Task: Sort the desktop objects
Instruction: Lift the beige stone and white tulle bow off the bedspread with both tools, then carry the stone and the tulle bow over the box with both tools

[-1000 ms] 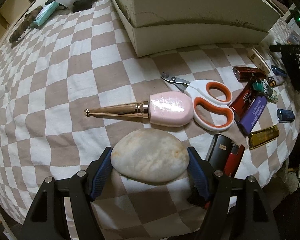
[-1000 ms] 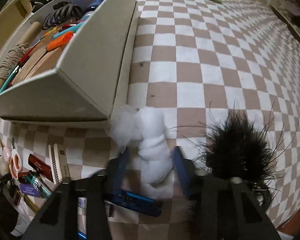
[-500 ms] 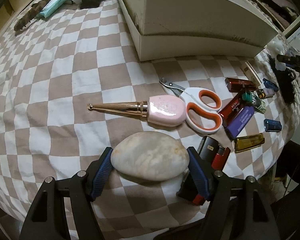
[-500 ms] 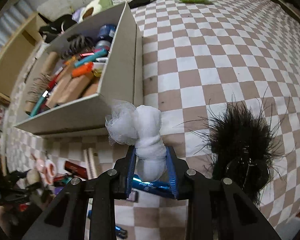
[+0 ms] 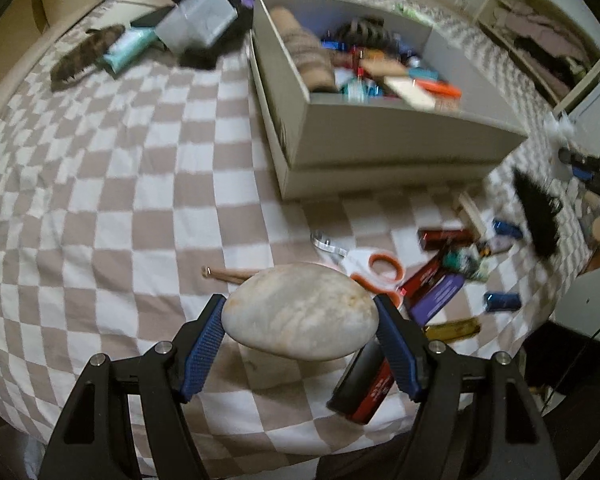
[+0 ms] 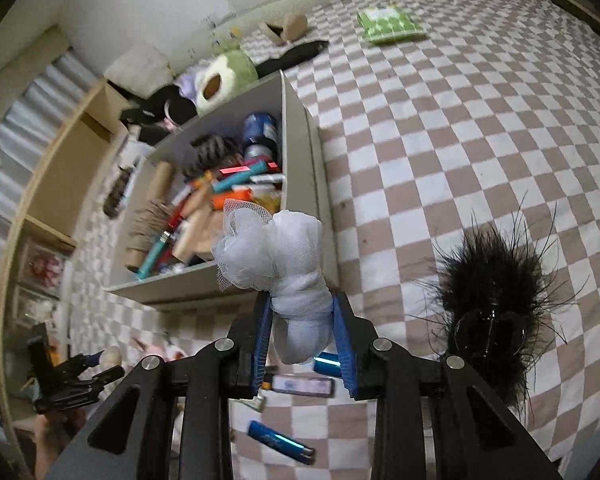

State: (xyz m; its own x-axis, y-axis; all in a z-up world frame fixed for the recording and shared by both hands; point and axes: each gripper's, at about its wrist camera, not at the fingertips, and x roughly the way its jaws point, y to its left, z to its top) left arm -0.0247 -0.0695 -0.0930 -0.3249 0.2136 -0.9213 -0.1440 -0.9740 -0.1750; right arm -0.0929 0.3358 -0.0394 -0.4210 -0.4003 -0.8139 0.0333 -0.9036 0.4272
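Observation:
My left gripper [image 5: 300, 316] is shut on a smooth pale stone [image 5: 300, 312], held clear above the checkered cloth. My right gripper [image 6: 302, 322] is shut on a white mesh bundle [image 6: 288, 268], lifted in the air near the corner of the white box [image 5: 380, 136] [image 6: 300, 160], which is full of small items. Below the stone lie orange-handled scissors [image 5: 380, 268], a partly hidden pink-and-gold tool [image 5: 228, 274] and several lighters [image 5: 436, 296]. In the right wrist view the left gripper [image 6: 72, 376] shows small at lower left.
A black fluffy piece [image 6: 496, 312] [image 5: 536, 216] lies right of the lighters. Blue lighters [image 6: 280, 442] lie under my right gripper. A grey pouch [image 5: 196, 24], a teal tube [image 5: 128, 46] and a green packet [image 6: 392, 24] lie farther off. The bed edge is near.
Both grippers have risen with their loads: the stone left the cloth and now hides most of the pink tool; the mesh bundle rose so the box's inside shows.

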